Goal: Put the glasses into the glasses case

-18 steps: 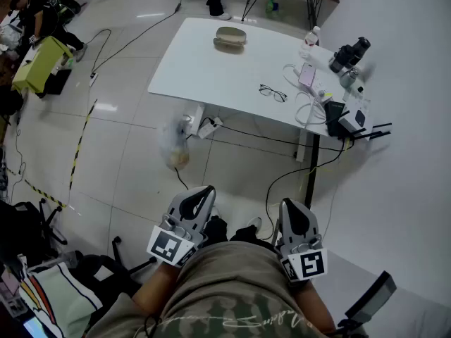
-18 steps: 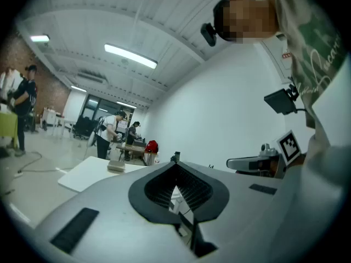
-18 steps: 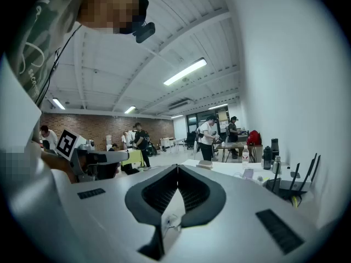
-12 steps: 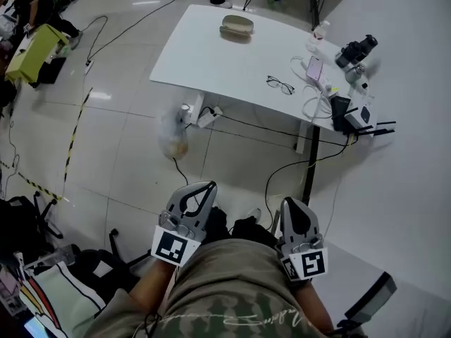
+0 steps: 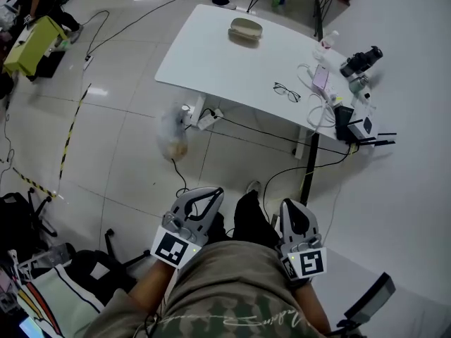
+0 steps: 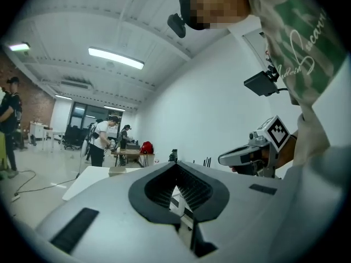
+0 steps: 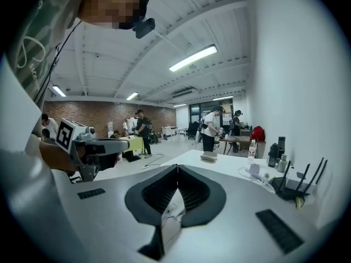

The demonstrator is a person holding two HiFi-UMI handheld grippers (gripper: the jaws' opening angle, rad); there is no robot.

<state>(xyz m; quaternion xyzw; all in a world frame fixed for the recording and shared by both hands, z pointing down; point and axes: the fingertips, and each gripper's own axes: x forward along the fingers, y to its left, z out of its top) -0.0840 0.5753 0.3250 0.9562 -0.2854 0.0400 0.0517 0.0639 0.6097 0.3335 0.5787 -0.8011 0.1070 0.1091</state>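
The black-framed glasses [image 5: 287, 91] lie open on the white table [image 5: 211, 58], toward its right end. The tan glasses case [image 5: 245, 28] sits closed near the table's far edge and shows small in the right gripper view [image 7: 209, 156]. Both grippers are held low by my waist, far from the table. My left gripper [image 5: 213, 193] has its jaws shut with nothing between them, as the left gripper view [image 6: 175, 164] shows. My right gripper [image 5: 290, 205] is likewise shut and holds nothing [image 7: 177, 166].
A phone [image 5: 323, 77], white cables [image 5: 313, 111], cameras [image 5: 359, 60], a bottle [image 5: 327, 44] and a router [image 5: 363, 129] crowd the table's right end. A plastic bag [image 5: 172, 138], a power strip [image 5: 206, 120] and cords lie on the floor under the table. People stand in the background.
The head view has shifted, so the table sits a little further right and looks slightly nearer. Both grippers stay shut at my waist.
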